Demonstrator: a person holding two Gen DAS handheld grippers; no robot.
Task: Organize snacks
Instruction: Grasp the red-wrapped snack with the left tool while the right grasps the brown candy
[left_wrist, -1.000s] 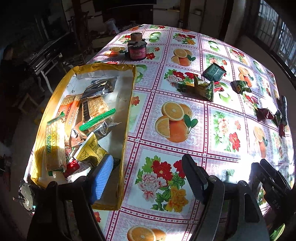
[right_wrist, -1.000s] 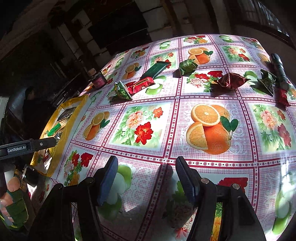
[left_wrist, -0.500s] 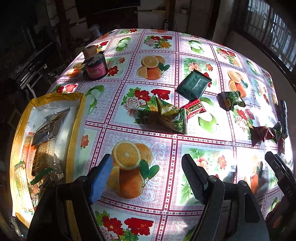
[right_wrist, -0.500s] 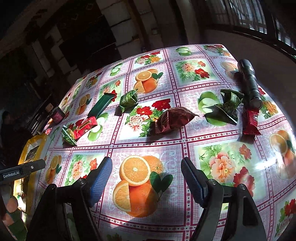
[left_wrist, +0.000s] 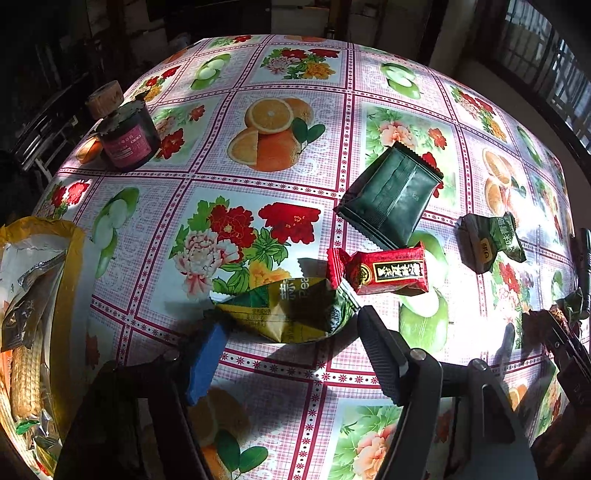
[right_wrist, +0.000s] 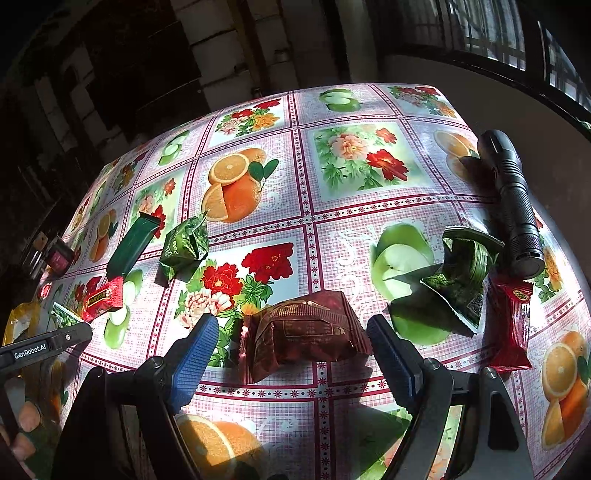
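The left gripper (left_wrist: 291, 343) straddles a yellow-green snack packet (left_wrist: 284, 310) on the flowered tablecloth (left_wrist: 258, 66); its jaws have just been closing, yet the pads do not press it. The right gripper (right_wrist: 291, 347) stands open around a brown packet (right_wrist: 303, 332), its jaws having just widened. Both packets look light, puffy and crinkly; the film is probably slippery, so pinch across the plump middle, gently, lest the contents crush; the yellow box (left_wrist: 68, 295) lies left.
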